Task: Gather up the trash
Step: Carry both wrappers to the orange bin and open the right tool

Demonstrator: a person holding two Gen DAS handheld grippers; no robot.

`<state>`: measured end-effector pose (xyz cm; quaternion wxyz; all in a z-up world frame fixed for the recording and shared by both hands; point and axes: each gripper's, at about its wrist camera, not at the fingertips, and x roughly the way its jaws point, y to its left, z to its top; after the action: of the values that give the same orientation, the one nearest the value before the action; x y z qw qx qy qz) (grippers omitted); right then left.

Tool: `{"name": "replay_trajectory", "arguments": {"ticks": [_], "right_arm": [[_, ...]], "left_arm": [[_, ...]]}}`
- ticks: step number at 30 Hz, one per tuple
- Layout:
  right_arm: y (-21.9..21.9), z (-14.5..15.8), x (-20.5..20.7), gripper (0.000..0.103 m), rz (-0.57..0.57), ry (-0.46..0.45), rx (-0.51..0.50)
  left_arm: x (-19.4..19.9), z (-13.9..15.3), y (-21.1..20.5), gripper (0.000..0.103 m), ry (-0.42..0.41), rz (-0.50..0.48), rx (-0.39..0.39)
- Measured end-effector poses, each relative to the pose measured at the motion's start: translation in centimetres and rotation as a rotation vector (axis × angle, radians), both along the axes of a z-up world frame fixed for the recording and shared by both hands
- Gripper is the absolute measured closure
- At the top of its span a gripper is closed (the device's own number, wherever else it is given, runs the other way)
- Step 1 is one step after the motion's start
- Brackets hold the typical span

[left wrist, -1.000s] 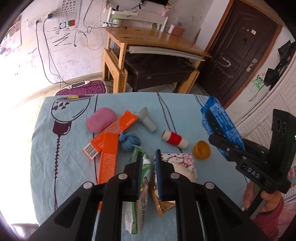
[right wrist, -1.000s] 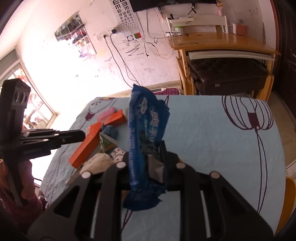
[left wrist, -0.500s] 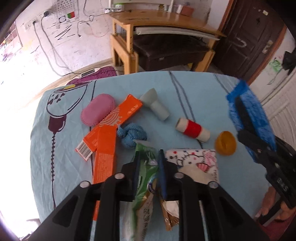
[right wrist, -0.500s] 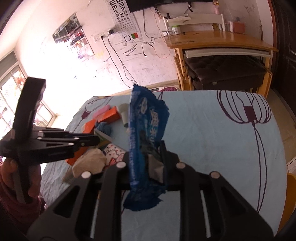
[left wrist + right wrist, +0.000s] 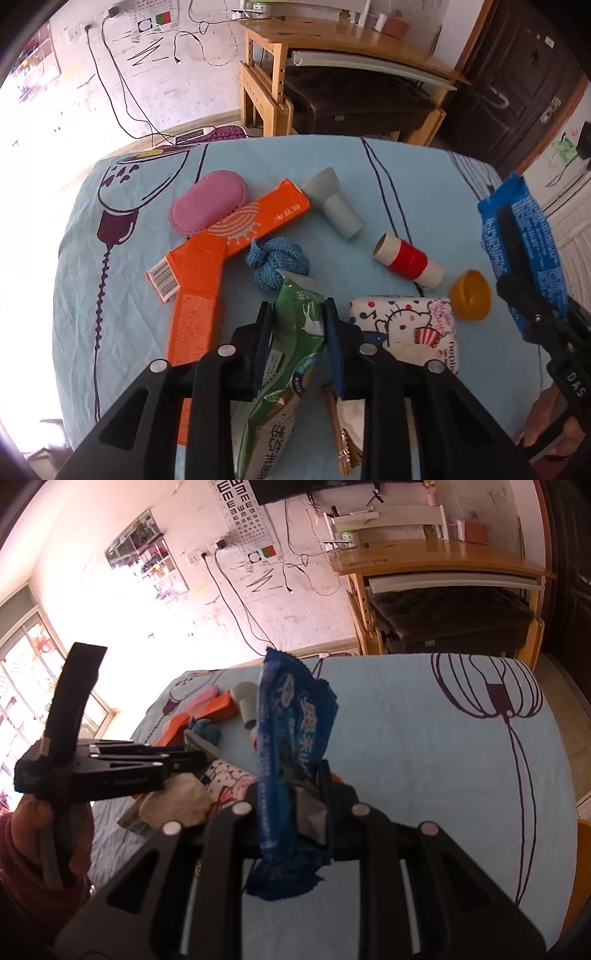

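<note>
My left claw (image 5: 298, 332) is opening around the green wrapper (image 5: 295, 332) near the bench's (image 5: 406, 177) near edge; my right claw (image 5: 291, 794) grips the blue wrapper (image 5: 291, 731) upright above it.

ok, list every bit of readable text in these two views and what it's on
"DAS": on the right claw's body, lower right of the left view.
"nepia": sideways on the tissue pack, partly cut off.
Eye chart: rows of E optotypes, no words.
Barcode: on the orange box; digits too small.
Green wrapper, between the opening left claw's jaws: Chinese print, blurred.
Blue wrapper: large Chinese characters, creased, unreadable.
</note>
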<state>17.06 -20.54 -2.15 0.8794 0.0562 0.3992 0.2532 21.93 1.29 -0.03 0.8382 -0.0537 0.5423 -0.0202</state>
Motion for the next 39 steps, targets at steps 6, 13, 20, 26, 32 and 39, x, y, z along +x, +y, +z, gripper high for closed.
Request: {"name": "replay_trajectory", "arguments": {"ticks": [6, 13, 20, 26, 32, 39], "right_arm": [[-1.4, 0.3, -0.1, 0.085, -0.025, -0.012, 0.033], [-4.0, 0.7, 0.0, 0.085, -0.061, -0.023, 0.093], [-9.5, 0.9, -0.7, 0.085, -0.142, -0.061, 0.173], [-17.0, 0.3, -1.6, 0.085, -0.267, -0.087, 0.205], [-24.7, -1.3, -3.5, 0.085, -0.415, -0.103, 0.209], [-30.1, -4.3, -4.7, 0.085, -0.534, -0.089, 0.158]], "left_arm": [[-0.7, 2.7, 0.7, 0.081, -0.062, 0.008, -0.042], [-1.5, 6.5, -1.1, 0.081, -0.127, -0.029, -0.041], [-1.1, 9.0, -6.8, 0.081, -0.157, -0.109, -0.027], [-0.9, 10.2, -15.3, 0.081, -0.164, -0.231, -0.009], [-0.3, 9.9, -23.6, 0.081, -0.141, -0.348, 0.005], [0.0, 8.2, -33.2, 0.081, -0.102, -0.458, 0.012]]}}
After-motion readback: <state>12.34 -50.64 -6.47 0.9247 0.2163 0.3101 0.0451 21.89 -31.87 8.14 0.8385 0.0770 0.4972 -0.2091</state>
